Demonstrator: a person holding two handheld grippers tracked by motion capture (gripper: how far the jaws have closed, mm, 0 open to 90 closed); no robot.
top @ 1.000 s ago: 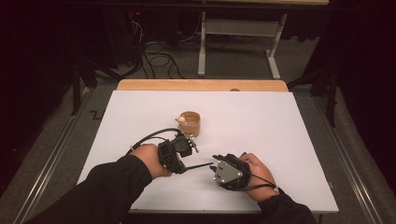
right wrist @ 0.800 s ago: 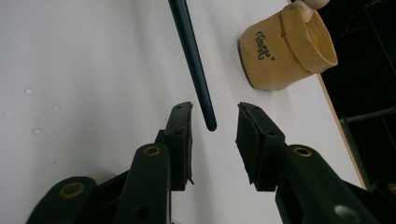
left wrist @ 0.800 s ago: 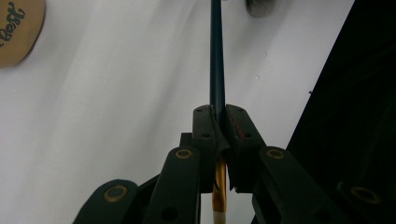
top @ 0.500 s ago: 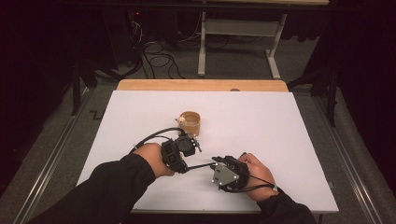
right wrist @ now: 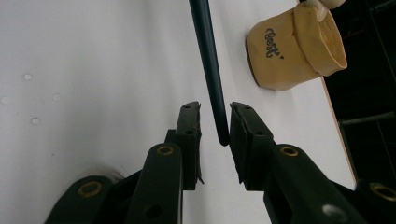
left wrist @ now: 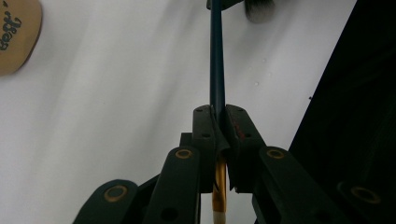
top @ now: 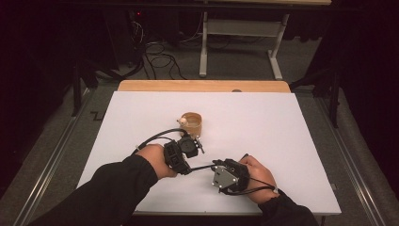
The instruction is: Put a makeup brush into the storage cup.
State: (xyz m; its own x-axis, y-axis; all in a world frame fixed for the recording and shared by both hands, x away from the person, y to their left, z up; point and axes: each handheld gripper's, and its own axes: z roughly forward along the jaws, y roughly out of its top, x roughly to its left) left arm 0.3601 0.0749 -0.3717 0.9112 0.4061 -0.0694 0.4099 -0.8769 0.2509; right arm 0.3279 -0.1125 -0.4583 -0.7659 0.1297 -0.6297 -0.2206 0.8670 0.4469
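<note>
Near tabletop [top: 291, 141] centre: your left gripper [left wrist: 218, 135] pinches one dark brush [left wrist: 217, 60]; your right gripper [right wrist: 215, 126] spread around handle tip, not clamping. One tan cup [top: 192, 123] just beyond.

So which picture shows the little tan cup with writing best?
The right gripper view: the small tan ceramic cup is close, lying tipped, its dark lettering clear. The high view shows it small, mid-table. The left gripper view catches just its edge.
</note>
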